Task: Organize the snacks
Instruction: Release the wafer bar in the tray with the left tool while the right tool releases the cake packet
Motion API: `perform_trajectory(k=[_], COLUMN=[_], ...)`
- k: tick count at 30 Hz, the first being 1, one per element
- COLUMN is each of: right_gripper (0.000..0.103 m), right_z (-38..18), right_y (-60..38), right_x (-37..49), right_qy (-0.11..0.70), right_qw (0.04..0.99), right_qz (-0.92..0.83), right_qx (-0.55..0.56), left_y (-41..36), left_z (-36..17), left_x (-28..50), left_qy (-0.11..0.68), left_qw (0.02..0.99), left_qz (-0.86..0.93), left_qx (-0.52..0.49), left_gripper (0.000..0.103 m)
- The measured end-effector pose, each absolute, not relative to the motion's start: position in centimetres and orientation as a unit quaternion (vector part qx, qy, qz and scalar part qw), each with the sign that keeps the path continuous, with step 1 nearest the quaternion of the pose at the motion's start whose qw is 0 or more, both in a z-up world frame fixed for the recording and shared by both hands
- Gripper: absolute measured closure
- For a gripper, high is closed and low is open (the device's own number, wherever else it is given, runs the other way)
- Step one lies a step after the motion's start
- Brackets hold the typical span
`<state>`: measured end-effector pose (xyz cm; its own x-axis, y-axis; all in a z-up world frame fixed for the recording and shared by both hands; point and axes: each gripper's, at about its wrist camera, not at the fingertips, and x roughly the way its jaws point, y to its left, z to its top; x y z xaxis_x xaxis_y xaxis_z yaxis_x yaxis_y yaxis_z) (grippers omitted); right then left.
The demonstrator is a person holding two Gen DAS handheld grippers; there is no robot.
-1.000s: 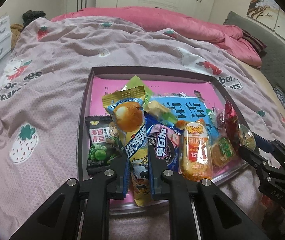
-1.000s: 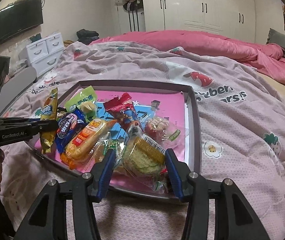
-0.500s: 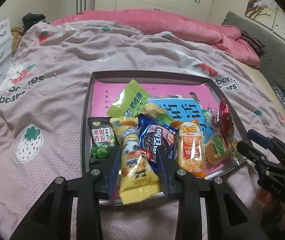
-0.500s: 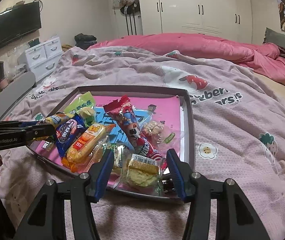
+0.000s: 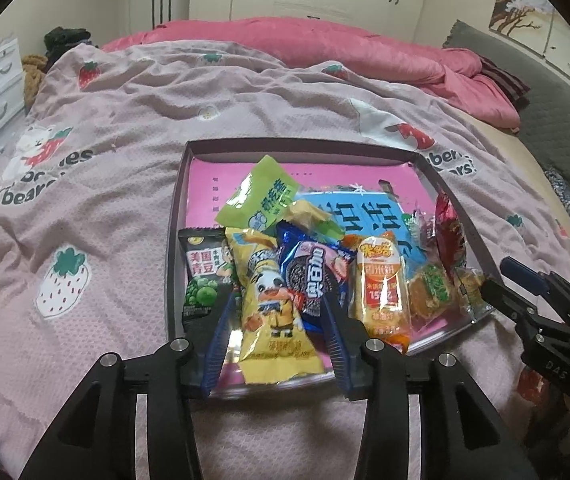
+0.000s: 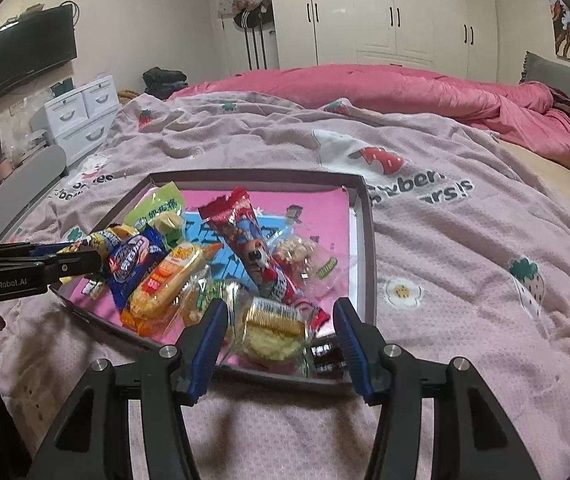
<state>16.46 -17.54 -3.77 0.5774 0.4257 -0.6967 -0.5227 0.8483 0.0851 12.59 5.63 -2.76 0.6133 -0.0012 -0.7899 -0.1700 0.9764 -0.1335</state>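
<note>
Many glossy, crinkled snack packets (image 5: 273, 312), seemingly sealed.

Both tongs are matte black plastic with angular, triangular cut-out arms and round silver screws at the joints. The left tongs (image 5: 275, 344) carry ribbed blue pads (image 5: 216, 346), as do the right tongs (image 6: 281, 344). White lettering "GenRobot.AI" marks the left tongs' side.

The right gripper (image 6: 281, 320) gapes around a clear cracker packet (image 6: 273, 330) in the tray (image 6: 365, 240).
</note>
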Motion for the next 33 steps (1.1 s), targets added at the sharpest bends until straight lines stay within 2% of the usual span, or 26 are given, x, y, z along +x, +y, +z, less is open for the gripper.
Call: perform_trajectory(k=[14,17,26,33], right_gripper=[0.048,0.048,0.048,0.048], right_z=[-5.2,-5.3,-5.3,-4.4], right_y=[-16.3,-16.2,-16.0,-16.9], right_x=[16.6,16.8,17.0,17.5], right_qy=[0.382,0.381,0.379,0.376], right_qw=[0.881,0.881,0.882,0.884], right_qz=[0.255,0.255,0.255,0.270], right_qx=[-0.116,-0.117,-0.116,-0.069], left_y=[5.8,5.7,5.8,5.5], left_z=[-4.0,-3.9,-4.4,-4.0], left_x=[12.4,12.4,12.7,12.4], left_qy=[0.453,0.454,0.463,0.462], left_qw=[0.885,0.885,0.880,0.881], left_qz=[0.055,0.054,0.058,0.055], left_qx=[-0.089,-0.088,-0.087,-0.086], left_gripper=[0.057,0.050,0.044,0.041])
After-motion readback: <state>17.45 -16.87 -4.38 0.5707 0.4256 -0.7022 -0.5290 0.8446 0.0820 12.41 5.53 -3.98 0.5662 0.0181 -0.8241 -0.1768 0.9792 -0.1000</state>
